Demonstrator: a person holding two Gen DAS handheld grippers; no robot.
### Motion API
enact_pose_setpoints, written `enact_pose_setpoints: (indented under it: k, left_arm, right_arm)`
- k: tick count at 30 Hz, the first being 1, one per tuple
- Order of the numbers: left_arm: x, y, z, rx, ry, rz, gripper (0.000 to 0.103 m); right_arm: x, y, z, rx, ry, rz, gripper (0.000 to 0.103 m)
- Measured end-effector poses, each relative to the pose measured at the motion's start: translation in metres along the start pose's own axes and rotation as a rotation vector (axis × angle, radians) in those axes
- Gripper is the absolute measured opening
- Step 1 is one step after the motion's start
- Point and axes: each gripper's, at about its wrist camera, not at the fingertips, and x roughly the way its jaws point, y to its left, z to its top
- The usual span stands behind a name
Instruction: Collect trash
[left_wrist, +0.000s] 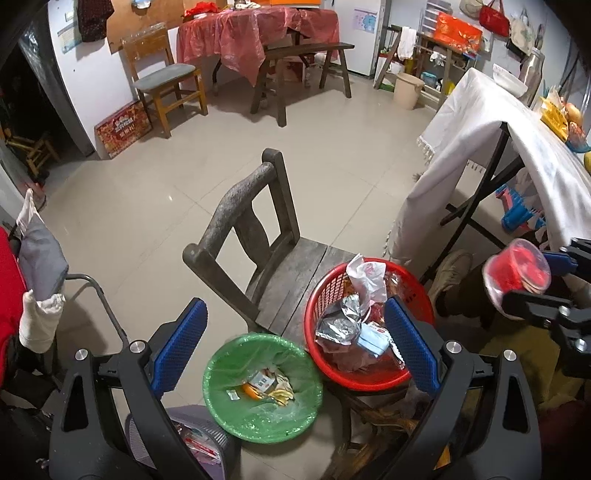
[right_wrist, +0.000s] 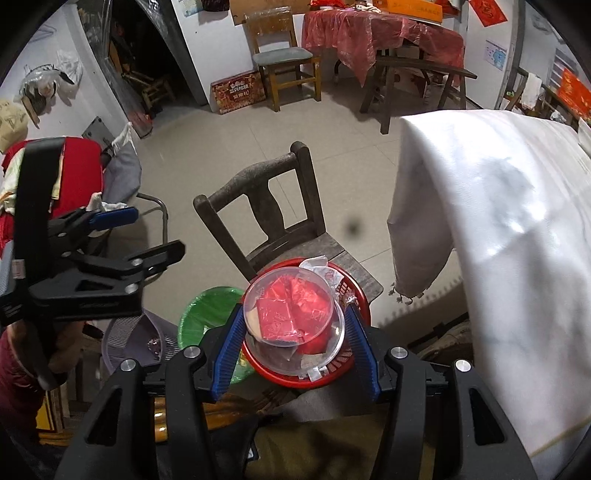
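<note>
My right gripper (right_wrist: 295, 325) is shut on a clear plastic cup (right_wrist: 293, 314) stuffed with red wrappers, held above the red basket (right_wrist: 354, 360). The cup also shows in the left wrist view (left_wrist: 517, 267), at the right edge. The red basket (left_wrist: 325, 295) sits on a dark wooden chair (left_wrist: 291, 266) and holds foil bags, paper and wrappers. A green-lined bin (left_wrist: 236, 417) with peels and scraps stands on the floor beside it. My left gripper (left_wrist: 291, 339) is open and empty above the two containers.
A table with a white cloth (left_wrist: 491, 122) stands at the right. A grey mesh bin (right_wrist: 125, 343) is at the lower left. A folding chair with clothes (left_wrist: 40, 258) is on the left. Tiled floor, a bench (left_wrist: 306, 51) and red-covered table lie beyond.
</note>
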Motion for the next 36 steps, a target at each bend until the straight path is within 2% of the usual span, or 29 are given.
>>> enact_pose_setpoints:
  k: [5,11,15,22,24,30,33,36]
  left_arm:
    - [-0.004,0.001,-0.003,0.015,-0.010,0.018,0.093]
    - [-0.008,0.005,-0.007,0.026,-0.010,0.029,0.093]
    - [-0.013,0.006,-0.008,0.027,-0.015,0.034,0.093]
    - [-0.030,-0.001,-0.008,0.053,-0.041,0.038,0.093]
    - [-0.035,-0.004,-0.009,0.063,-0.049,0.038,0.094]
    - [-0.054,-0.018,-0.018,0.083,-0.078,0.027,0.096]
    - [-0.058,-0.029,-0.024,0.110,-0.101,0.043,0.096]
    - [-0.055,-0.040,-0.028,0.133,-0.118,0.064,0.096]
  right_arm:
    - [0.005,0.003,0.003,-0.010,-0.010,-0.021,0.054]
    - [-0.004,0.000,0.005,0.008,-0.041,-0.005,0.055]
    - [-0.017,0.002,0.007,0.011,-0.082,0.004,0.063]
    - [-0.047,0.008,0.001,-0.010,-0.143,-0.048,0.065]
    - [-0.057,0.010,-0.002,-0.007,-0.160,-0.070,0.074]
    - [-0.089,0.007,-0.015,0.036,-0.209,-0.101,0.093]
    - [-0.091,0.006,-0.027,0.056,-0.213,-0.111,0.097]
    - [-0.076,0.005,-0.041,0.051,-0.174,-0.178,0.097]
